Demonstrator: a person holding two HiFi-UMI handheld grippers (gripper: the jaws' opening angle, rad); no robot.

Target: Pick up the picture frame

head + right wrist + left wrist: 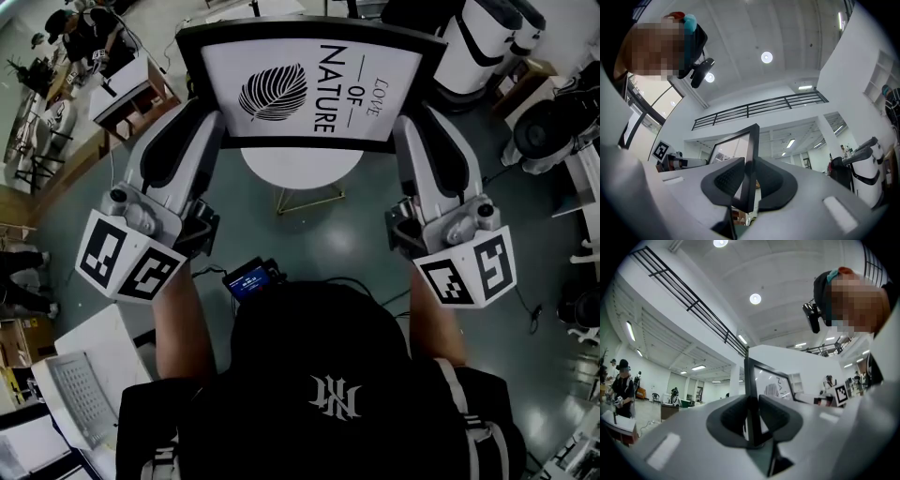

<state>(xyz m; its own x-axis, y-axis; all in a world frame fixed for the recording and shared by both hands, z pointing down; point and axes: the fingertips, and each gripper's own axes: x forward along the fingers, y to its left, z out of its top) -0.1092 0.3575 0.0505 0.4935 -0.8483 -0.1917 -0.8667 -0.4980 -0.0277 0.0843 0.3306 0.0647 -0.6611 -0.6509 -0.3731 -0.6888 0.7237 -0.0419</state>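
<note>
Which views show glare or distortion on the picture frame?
Head view: fisheye bows the edges of the picture frame; print sharp, no glare. Left gripper view: light streaks on the glass, ceiling lamps blown out. Right gripper view: strong barrel warp bends the railing.

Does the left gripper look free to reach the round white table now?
Probably not: the left gripper is shut on the picture frame held above the round white table, and the right gripper clamps the other side.

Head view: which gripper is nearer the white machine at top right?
Right. The right gripper, shut on the frame at its right edge, is just left of the white machine; the left gripper, on the left edge, sits across the frame.
</note>
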